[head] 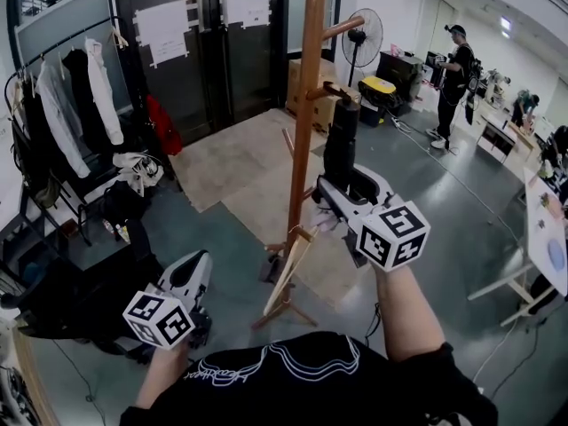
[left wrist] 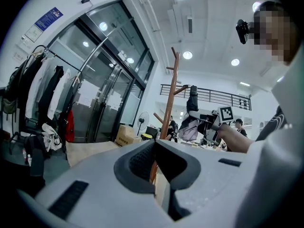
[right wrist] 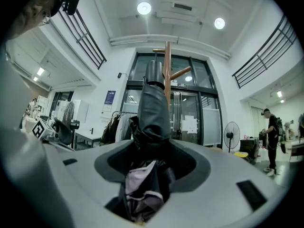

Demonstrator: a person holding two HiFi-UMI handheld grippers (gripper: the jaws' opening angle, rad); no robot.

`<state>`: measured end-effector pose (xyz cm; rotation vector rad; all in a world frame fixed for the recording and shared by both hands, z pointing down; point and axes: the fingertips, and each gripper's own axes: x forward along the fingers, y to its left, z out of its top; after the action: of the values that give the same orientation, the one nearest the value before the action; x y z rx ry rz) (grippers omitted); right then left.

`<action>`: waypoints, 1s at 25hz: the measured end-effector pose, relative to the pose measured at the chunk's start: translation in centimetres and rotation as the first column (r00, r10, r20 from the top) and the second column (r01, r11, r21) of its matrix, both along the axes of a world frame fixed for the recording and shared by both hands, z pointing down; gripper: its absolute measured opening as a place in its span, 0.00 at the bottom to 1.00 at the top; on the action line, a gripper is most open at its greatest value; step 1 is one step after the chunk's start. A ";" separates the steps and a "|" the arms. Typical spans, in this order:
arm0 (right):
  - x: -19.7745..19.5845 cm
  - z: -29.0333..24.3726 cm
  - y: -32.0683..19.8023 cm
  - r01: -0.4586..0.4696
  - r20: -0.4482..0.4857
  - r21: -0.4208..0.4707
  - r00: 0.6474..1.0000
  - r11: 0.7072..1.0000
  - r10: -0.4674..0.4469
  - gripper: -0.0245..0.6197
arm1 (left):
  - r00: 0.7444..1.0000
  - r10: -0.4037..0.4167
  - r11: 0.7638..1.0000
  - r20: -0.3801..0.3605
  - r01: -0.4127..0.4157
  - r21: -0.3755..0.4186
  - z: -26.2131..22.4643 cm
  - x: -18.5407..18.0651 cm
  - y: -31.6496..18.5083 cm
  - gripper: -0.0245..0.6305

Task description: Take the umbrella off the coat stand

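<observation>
A tall wooden coat stand (head: 307,105) rises in the middle of the head view. My right gripper (head: 343,187) is shut on a folded black umbrella (head: 341,145) and holds it upright just right of the pole, its top close to a short peg (head: 325,90). Whether the umbrella still hangs from that peg is unclear. In the right gripper view the umbrella (right wrist: 153,109) fills the jaws of the right gripper (right wrist: 151,151), and the coat stand (right wrist: 167,61) stands behind it. My left gripper (head: 197,269) hangs low at the left, shut and holding nothing; the left gripper (left wrist: 154,148) faces the coat stand (left wrist: 172,99).
A clothes rack (head: 62,105) with coats stands at the far left, before dark glass doors (head: 222,34). Behind the stand are cardboard boxes (head: 303,85) and a fan (head: 362,35). White tables (head: 543,238) and people (head: 454,74) are at the right. The stand's splayed feet (head: 284,302) lie near me.
</observation>
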<state>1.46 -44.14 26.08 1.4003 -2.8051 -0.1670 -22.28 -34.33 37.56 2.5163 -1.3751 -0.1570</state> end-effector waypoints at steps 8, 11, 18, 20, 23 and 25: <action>0.0 0.7 2.7 -0.005 0.018 -0.005 1.000 1.000 0.005 0.38 | 1.000 0.011 1.000 -0.025 -0.011 -0.012 1.1 0.4 1.9 0.04; 0.1 1.5 3.5 0.003 0.036 -0.021 0.999 1.000 -0.003 0.38 | 1.000 0.012 0.999 -0.021 -0.013 -0.048 2.0 1.0 2.6 0.04; 1.3 3.3 6.7 0.058 0.070 -0.063 0.996 0.996 -0.054 0.38 | 0.999 0.052 0.998 -0.012 -0.053 -0.046 1.3 4.2 4.8 0.04; 1.6 3.8 8.1 0.087 0.074 -0.071 0.994 0.994 -0.082 0.38 | 0.998 0.060 0.997 -0.020 -0.060 -0.045 0.7 5.5 5.6 0.04; 2.3 4.8 10.5 0.131 0.070 -0.087 0.990 0.988 -0.125 0.38 | 0.997 0.073 0.997 -0.023 -0.074 -0.033 -0.2 8.0 7.0 0.04; 3.0 5.5 12.2 0.160 0.072 -0.103 0.986 0.982 -0.154 0.38 | 0.997 0.080 0.996 -0.024 -0.080 -0.025 -0.8 9.7 8.0 0.04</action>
<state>4.46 -31.97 31.60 1.1832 -2.9258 0.0305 -12.59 -26.28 36.73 2.5356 -1.2573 -0.1510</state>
